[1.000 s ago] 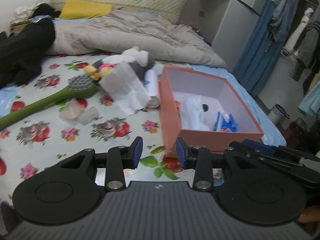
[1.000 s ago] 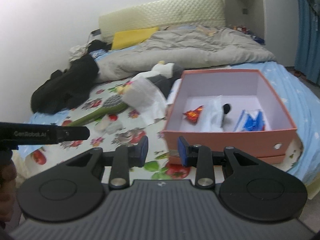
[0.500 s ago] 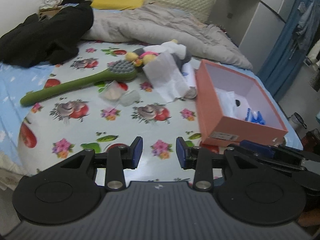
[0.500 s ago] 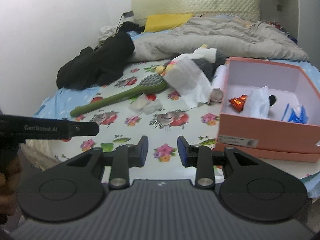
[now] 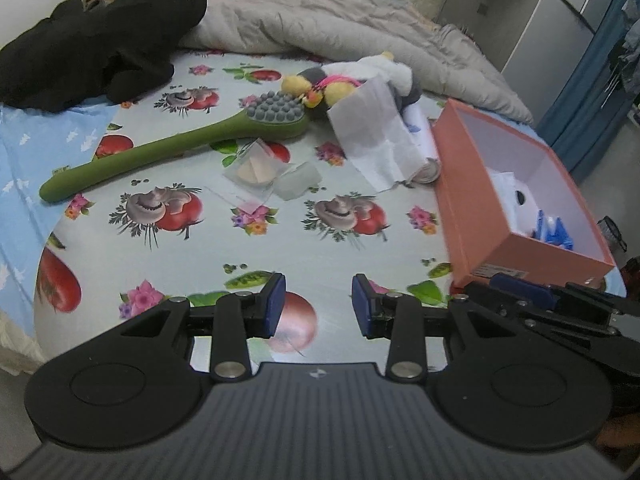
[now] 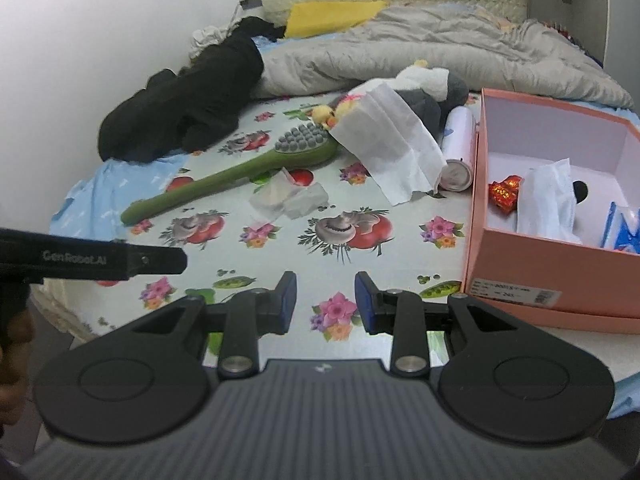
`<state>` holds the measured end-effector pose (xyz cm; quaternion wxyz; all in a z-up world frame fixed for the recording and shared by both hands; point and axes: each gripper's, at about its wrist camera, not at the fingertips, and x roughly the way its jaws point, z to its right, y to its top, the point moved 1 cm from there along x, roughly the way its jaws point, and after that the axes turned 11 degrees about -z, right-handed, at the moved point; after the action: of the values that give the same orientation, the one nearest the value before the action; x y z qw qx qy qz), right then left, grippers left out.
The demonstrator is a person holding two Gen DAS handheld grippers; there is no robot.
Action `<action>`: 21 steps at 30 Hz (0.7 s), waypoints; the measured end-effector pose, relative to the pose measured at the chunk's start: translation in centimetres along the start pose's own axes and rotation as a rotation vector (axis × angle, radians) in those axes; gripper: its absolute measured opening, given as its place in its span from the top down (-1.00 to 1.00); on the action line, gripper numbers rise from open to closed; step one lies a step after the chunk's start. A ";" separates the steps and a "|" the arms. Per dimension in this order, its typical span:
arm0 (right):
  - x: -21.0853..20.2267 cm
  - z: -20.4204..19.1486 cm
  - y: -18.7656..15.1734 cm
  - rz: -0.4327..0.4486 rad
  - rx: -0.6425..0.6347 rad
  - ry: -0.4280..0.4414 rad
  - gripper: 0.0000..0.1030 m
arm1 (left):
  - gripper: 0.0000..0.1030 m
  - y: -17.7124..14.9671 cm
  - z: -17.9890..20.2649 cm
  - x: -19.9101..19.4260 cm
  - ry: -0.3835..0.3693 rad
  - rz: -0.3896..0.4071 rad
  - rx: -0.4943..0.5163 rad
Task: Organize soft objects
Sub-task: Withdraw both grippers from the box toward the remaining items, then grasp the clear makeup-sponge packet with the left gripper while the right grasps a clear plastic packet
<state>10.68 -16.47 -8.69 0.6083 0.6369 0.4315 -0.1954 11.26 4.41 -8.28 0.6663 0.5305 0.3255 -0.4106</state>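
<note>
We see pink box on bed, right side — inside: white tissue, red wrapper, blue packet. Plush toy, loose tissue outside. Left gripper, right gripper fingers parted, empty.

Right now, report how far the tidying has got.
Done: tissue, a red wrapper and a blue pack lie in the pink box. In hand: nothing; both the left gripper and right gripper are open. Left: plush toy, white tissue, small packets.
</note>
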 end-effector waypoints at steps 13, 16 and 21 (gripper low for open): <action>8.0 2.1 4.4 -0.076 0.024 -0.017 0.32 | 0.11 6.2 -3.4 9.0 0.037 -0.090 0.000; 10.4 2.5 5.7 -0.086 0.026 -0.013 0.32 | 0.05 7.6 -3.8 10.9 0.047 -0.102 0.011; 14.3 3.0 7.7 -0.116 0.022 -0.001 0.32 | -0.02 10.2 -4.8 14.3 0.053 -0.113 0.020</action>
<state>25.40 -13.99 -15.64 0.5892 0.6173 0.4653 -0.2352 26.77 7.23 -17.28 0.6278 0.5286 0.3682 -0.4369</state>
